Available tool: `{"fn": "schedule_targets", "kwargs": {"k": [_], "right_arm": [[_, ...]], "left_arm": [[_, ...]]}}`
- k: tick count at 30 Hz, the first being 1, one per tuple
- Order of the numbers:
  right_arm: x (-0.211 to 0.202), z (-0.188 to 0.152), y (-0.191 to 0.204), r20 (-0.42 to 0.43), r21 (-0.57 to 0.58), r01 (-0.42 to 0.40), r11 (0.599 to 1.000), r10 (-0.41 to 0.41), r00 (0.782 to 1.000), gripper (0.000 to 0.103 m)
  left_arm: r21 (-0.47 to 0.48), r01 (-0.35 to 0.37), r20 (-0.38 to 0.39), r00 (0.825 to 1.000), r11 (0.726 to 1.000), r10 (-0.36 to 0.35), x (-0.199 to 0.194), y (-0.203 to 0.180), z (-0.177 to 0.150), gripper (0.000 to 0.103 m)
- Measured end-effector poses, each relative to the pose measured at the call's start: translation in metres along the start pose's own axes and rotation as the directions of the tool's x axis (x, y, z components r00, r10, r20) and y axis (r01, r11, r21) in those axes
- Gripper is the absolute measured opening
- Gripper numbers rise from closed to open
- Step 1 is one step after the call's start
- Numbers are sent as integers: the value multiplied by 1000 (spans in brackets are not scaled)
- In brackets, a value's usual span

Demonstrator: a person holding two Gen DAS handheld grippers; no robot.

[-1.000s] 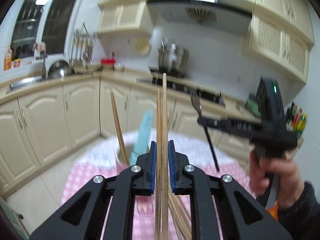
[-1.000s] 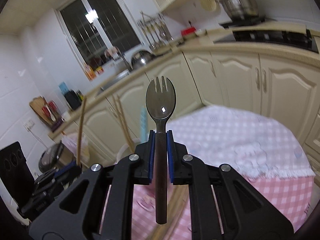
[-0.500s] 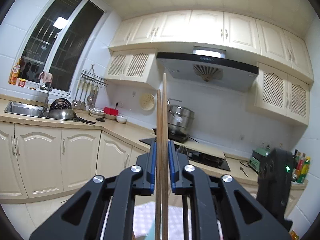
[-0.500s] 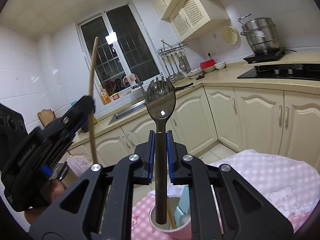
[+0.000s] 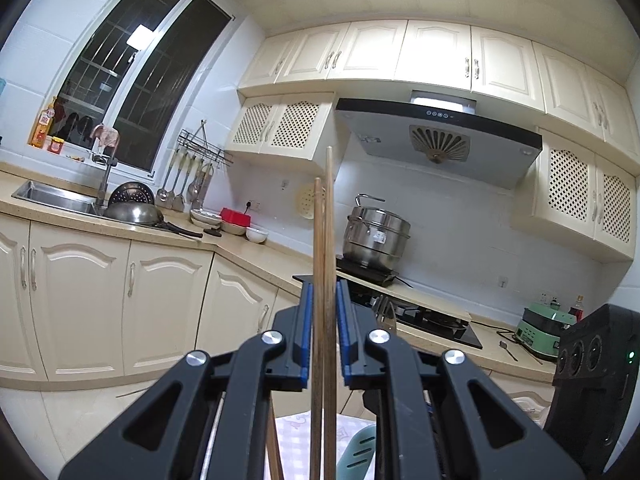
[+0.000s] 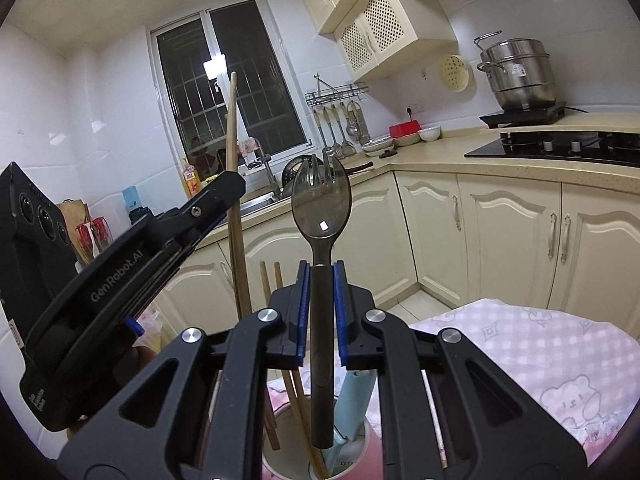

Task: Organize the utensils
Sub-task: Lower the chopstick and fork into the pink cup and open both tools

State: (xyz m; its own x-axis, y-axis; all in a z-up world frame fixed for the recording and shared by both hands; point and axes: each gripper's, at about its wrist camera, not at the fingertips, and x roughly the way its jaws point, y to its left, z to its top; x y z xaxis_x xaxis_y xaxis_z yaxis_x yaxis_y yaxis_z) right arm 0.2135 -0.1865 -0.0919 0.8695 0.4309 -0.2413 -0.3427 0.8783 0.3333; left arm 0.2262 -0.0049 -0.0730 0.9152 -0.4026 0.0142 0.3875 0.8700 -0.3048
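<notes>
1. A pink cup (image 6: 360, 456) stands at the bottom of the right wrist view, on a table under a pink checked cloth (image 6: 520, 352).
2. Inside the cup are several wooden chopsticks (image 6: 272, 280) leaning left and a pale blue utensil (image 6: 354, 396) standing just right of them.
3. The right tool (image 6: 321, 312) is closed tight on the dark handle of a spork (image 6: 321, 200), which stands upright with its tines up; its lower end hangs over the mouth of the cup.
4. The left tool (image 5: 323, 328) is clamped on a pair of chopsticks (image 5: 325, 240) that point straight up between its blue pads (image 5: 306, 328).
5. In the right wrist view the left tool (image 6: 224, 188) sits to the left of the cup, its chopsticks rising in front of the window (image 6: 224, 92).
6. On the far counter (image 5: 168, 236) sit a steel sink (image 5: 52, 198), a wok (image 5: 134, 212), bowls and a red box; a stacked steamer pot (image 5: 376, 236) stands on the hob.
7. Compared with a second ago, the left wrist view has swung up from the table and cup to the wall cupboards and hood (image 5: 436, 136).
8. The spork was then over the bare cloth; it is now above the cup. Both grips are unchanged.
</notes>
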Motion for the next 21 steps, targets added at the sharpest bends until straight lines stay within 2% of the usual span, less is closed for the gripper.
{"fn": "schedule_targets", "kwargs": {"k": [19,21], "right_arm": [[2,-27,2,-43,-12,27,1000,-28,999,12],[-1,-28,1,-58,-15,32,999,-33,998,17]], "left_arm": [[9,-17,-42,999,1000,17,-5,4,-25,11],[13,-13,-54,998,1000,14,-6,3,-26,11]]}}
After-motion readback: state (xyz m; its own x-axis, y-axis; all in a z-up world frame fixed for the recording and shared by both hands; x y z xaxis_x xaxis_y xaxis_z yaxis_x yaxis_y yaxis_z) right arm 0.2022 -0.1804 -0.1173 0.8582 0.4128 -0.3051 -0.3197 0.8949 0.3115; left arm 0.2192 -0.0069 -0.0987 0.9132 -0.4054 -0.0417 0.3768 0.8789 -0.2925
